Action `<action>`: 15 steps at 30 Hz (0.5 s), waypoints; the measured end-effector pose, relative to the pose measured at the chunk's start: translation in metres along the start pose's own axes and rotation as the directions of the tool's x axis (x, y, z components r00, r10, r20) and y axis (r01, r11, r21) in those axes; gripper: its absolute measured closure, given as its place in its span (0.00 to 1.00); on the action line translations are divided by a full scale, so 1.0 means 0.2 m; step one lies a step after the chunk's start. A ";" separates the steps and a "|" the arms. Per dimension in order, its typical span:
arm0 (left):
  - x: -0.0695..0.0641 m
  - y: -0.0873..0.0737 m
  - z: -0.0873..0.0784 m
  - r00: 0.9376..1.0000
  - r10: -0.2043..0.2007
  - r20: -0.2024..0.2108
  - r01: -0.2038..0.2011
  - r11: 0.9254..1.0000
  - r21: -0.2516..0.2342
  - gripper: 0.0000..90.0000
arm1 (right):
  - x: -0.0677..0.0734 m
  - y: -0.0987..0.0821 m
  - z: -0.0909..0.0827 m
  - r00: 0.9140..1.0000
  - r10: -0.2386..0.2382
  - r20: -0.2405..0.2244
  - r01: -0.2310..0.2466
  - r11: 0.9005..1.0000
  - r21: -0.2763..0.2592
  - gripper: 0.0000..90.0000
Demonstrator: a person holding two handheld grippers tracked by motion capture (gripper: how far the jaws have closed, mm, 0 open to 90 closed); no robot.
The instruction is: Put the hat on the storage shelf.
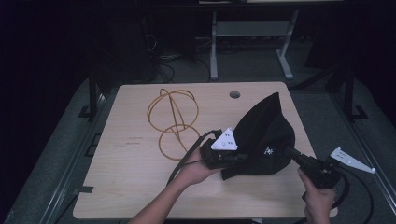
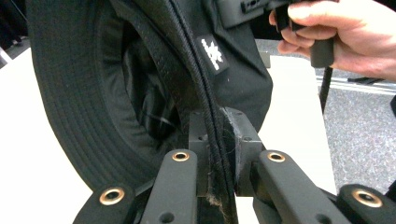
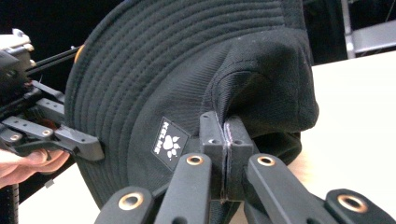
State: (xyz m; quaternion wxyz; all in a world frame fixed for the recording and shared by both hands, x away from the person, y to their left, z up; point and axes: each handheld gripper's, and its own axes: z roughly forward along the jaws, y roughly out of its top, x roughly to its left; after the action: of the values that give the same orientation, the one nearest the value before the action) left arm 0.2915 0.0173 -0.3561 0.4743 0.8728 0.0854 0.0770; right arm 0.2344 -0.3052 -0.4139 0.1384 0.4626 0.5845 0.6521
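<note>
While it hangs folded above the right half of the wooden table [image 1: 140, 182], a black bucket hat [image 1: 264, 135] is pinched from both sides in the high view. The left gripper [image 2: 215, 154] has its jaws clamped on the corded brim edge, and the right gripper [image 3: 225, 140] is closed on a fold of crown fabric beside the paw-print label [image 3: 169, 143]. An orange wire-hoop frame [image 1: 173, 122] lies at upper centre.

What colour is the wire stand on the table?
Orange-tan wire stand, clearest in the high view.
</note>
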 end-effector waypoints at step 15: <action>0.01 -0.05 -0.05 0.999 -0.035 -0.029 0.035 0.999 0.014 0.71 | 0.07 0.21 -0.04 0.994 -0.109 -0.019 0.110 0.994 0.005 0.99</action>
State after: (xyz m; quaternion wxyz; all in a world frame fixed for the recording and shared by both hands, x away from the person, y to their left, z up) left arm 0.2899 0.0314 -0.3590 0.4677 0.8735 0.1081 0.0808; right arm 0.2352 -0.3121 -0.3699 0.1669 0.4241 0.6124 0.6460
